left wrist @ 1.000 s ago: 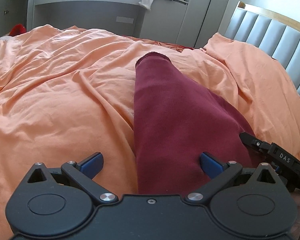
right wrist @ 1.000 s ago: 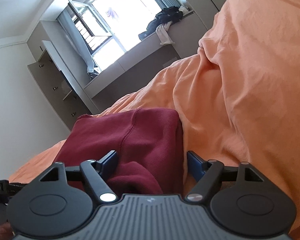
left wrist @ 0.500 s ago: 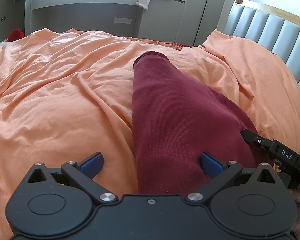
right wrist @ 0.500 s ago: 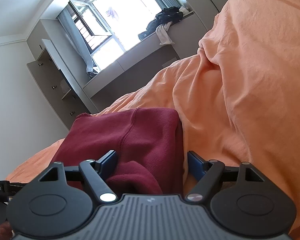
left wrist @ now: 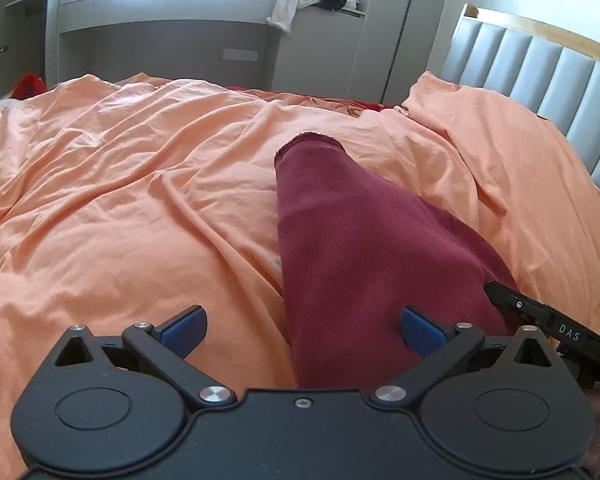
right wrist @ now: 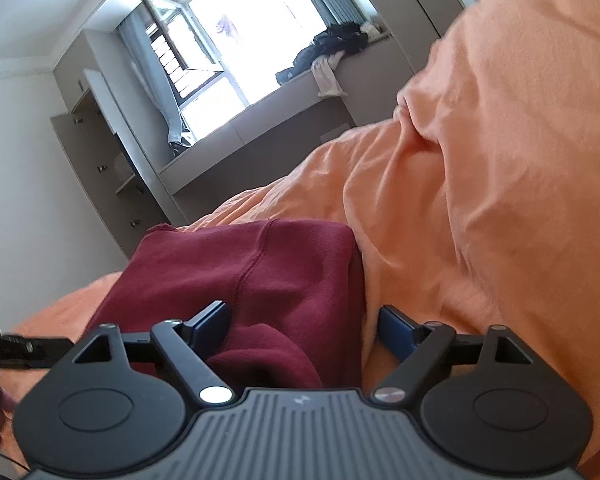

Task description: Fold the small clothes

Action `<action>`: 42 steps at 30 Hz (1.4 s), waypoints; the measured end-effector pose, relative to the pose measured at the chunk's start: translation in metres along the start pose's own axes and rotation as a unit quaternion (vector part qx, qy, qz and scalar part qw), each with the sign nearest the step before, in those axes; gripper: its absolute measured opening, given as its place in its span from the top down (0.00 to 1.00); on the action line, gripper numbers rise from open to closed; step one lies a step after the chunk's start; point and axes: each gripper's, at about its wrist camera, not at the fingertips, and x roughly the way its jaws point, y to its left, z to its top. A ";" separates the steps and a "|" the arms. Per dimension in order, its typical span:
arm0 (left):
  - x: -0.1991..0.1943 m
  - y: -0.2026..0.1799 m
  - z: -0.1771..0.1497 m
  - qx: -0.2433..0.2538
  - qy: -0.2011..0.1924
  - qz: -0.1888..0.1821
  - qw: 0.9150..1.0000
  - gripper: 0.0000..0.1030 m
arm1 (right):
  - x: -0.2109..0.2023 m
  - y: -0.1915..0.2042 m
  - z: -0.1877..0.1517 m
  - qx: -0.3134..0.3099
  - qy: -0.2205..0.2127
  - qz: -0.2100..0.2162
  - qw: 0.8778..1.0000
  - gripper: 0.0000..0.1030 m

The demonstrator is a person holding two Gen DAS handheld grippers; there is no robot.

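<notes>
Maroon garment (left wrist: 352, 264) lies on the orange duvet (left wrist: 132, 208) of the bed, stretched lengthwise away from both cameras, its near end under the claws and its far hemmed end (left wrist: 308, 142) pointing toward the window side of the room. In the left wrist view the left claw (left wrist: 300, 324) stands wide, nothing pressed between its blue pads; the garment's left long edge runs up between the jaws, so the right pad sits over cloth and the left pad over bare duvet. The right claw (right wrist: 304, 320) is also wide, its jaws having just been opening, and a bunched fold of the garment (right wrist: 260, 352) lies between them without being pinched, as far as I can judge. From the right, the garment's right edge (right wrist: 356, 272) lies just inside the right pad, with a puffed ridge of duvet or pillow (right wrist: 520, 160) rising close beside it. Both claws are at the near end; neither is clearly nearer. Open room lies to the left and ahead, across the flat rumpled duvet; the right side is crowded by the ridge and the grey headboard (left wrist: 540, 68). A fold along the long axis, near end carried toward the far hem, looks the freest path.
</notes>
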 end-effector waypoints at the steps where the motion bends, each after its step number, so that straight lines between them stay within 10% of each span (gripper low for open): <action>1: 0.001 0.000 0.001 0.004 0.000 -0.002 1.000 0.01 | -0.002 0.003 0.001 -0.011 -0.007 -0.004 1.000 0.14; 8: 0.009 -0.008 0.003 0.045 -0.001 -0.017 0.999 0.01 | -0.003 -0.006 0.014 0.015 -0.038 0.016 0.999 0.19; 15: 0.016 -0.011 0.003 0.056 0.005 -0.020 0.998 0.01 | 0.003 -0.002 0.015 -0.006 -0.031 -0.005 0.999 0.81; 22: 0.018 -0.006 -0.001 0.034 0.011 -0.020 0.999 0.01 | -0.006 0.041 0.002 -0.149 -0.059 -0.002 0.987 0.78; 28: 0.020 -0.007 -0.001 0.041 0.012 -0.015 0.999 0.01 | -0.004 0.020 0.009 -0.068 -0.044 -0.014 0.997 0.46; 42: 0.027 -0.003 0.002 0.034 0.027 -0.031 0.999 0.00 | 0.013 -0.057 0.008 0.168 0.026 0.063 0.983 0.44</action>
